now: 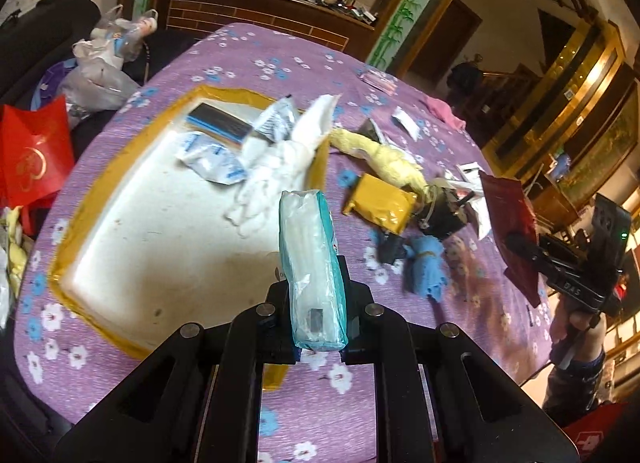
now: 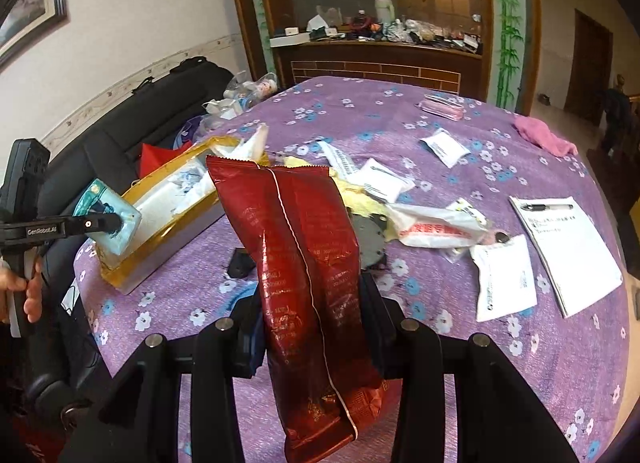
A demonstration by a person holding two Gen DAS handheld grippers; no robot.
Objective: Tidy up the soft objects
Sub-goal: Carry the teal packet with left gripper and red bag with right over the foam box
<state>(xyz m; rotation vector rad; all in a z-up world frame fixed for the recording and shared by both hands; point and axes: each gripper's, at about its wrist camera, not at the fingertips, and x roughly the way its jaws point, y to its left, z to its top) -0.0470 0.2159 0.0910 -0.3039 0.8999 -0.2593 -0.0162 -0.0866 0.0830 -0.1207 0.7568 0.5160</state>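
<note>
We hold a tissue pack [image 1: 316, 271] upright in our left gripper [image 1: 318, 315], its jaws clamped tight on the pack's lower end, above the near edge of the tray [image 1: 80, 247]. Our right gripper [image 2: 316, 327] has its jaws partly closed on a red pouch [image 2: 304, 263], which stands up between them over the worktop [image 2: 460, 111]. The tray, taped in yellow, already holds a white cloth [image 1: 280, 167] and some small sachets [image 1: 212, 159]. We judge the step in hand to be carrying both soft things to the tray. Next we should bring the pack over a bare part of the tray floor, lower it, then part the jaws; the pouch follows. Loose on the worktop lie a yellow cloth [image 1: 388, 159], a blue cloth [image 1: 424, 267] and a pink cloth [image 2: 544, 135].
</note>
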